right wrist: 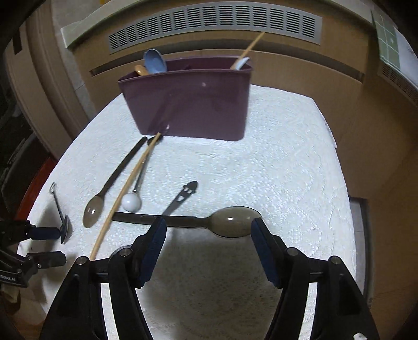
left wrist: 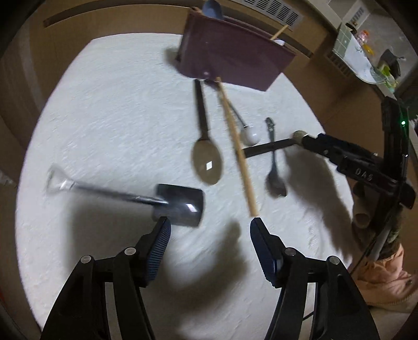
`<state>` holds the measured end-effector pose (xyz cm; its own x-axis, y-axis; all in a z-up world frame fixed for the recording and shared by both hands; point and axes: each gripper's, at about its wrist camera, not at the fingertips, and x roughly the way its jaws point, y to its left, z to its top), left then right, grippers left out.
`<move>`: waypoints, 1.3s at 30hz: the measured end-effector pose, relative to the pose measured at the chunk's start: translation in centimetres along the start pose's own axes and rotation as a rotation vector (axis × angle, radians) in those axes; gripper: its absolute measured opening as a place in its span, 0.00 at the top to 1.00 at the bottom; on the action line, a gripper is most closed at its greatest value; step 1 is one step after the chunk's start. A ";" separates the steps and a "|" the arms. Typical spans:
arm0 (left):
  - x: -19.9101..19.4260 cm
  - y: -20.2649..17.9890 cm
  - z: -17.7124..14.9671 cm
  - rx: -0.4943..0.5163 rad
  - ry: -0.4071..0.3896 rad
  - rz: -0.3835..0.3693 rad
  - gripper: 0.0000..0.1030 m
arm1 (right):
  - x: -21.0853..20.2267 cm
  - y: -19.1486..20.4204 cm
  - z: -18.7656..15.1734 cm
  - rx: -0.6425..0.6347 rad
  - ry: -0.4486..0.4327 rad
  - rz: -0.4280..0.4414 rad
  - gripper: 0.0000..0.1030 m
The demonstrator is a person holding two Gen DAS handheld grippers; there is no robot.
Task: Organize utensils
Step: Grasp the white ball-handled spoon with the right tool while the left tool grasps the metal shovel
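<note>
Just ahead of the right gripper (right wrist: 209,226), fingers spread, lies the grey spoon (right wrist: 232,221) bowl.

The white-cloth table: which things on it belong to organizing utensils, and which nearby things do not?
Belong to the job:
purple plastic utensil holder
long wooden chopstick
two dark grey-bowled spoons
small metal shovel-shaped scoop
white ball-ended utensil
dark smiley-handled utensil

Just lying about:
grey wall vent grille

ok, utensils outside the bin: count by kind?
Grey spoons: 2
Chopstick: 1
White ladle: 1
Smiley spoon: 1
Shovel spoon: 1
Total: 6
</note>
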<state>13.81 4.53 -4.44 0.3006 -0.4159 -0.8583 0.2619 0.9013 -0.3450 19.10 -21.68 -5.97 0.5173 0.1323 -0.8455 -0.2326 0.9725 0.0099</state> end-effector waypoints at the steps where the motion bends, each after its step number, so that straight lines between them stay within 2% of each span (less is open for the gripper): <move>1: 0.5 -0.6 0.6 0.006 -0.001 -0.021 0.38 | 0.2 -0.2 -0.1 0.007 0.004 0.000 0.37; 5: 2.1 -1.5 3.4 0.010 -0.016 -0.085 0.38 | 0.8 -0.6 -0.4 0.017 0.021 0.000 0.37; 6: 2.5 -1.5 4.3 0.008 -0.030 -0.094 0.35 | 0.9 -0.8 -0.4 0.019 0.024 -0.003 0.37; 9: 2.9 -1.1 6.5 -0.006 -0.071 -0.088 0.33 | 1.4 -1.1 -0.6 0.027 0.037 -0.012 0.37; 12: 1.9 -0.5 7.3 0.005 -0.097 -0.086 0.33 | 1.4 -1.0 -0.6 0.024 0.036 -0.023 0.37; 16: -0.6 0.3 6.2 0.045 -0.144 -0.025 0.33 | 1.4 0.5 0.5 -0.013 0.015 -0.004 0.38; 20: -2.9 1.8 4.7 0.056 -0.208 0.095 0.33 | 2.3 3.7 2.7 -0.065 0.015 0.080 0.45; 22: -3.2 2.5 4.0 0.056 -0.205 0.127 0.33 | 2.8 5.4 3.3 -0.095 0.026 0.121 0.50; 25: -3.0 3.2 2.3 0.067 -0.174 0.136 0.33 | 3.4 7.7 3.0 -0.148 0.048 0.161 0.59; 28: -2.3 2.9 0.9 0.121 -0.153 0.166 0.33 | 4.2 9.1 2.3 -0.193 0.075 0.138 0.70; 30: -1.8 2.4 0.4 0.151 -0.141 0.175 0.33 | 4.4 9.2 2.2 -0.191 0.075 0.146 0.72; 31: -1.5 2.2 0.4 0.160 -0.134 0.171 0.33 | 4.4 9.2 2.3 -0.189 0.079 0.142 0.80; 34: -1.1 1.7 0.4 0.161 -0.128 0.155 0.33 | 3.5 8.8 2.5 -0.182 0.072 0.128 0.80; 37: -0.6 1.3 0.9 0.164 -0.127 0.158 0.35 | 0.4 8.4 2.9 -0.190 -0.002 0.113 0.80; 39: -0.1 1.3 1.7 0.156 -0.119 0.169 0.42 | -1.9 7.7 3.6 -0.179 -0.055 0.116 0.80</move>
<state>15.67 5.53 -4.18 0.4554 -0.2805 -0.8450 0.3339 0.9336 -0.1300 19.32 -13.72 -2.34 0.5219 0.2561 -0.8136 -0.4327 0.9015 0.0061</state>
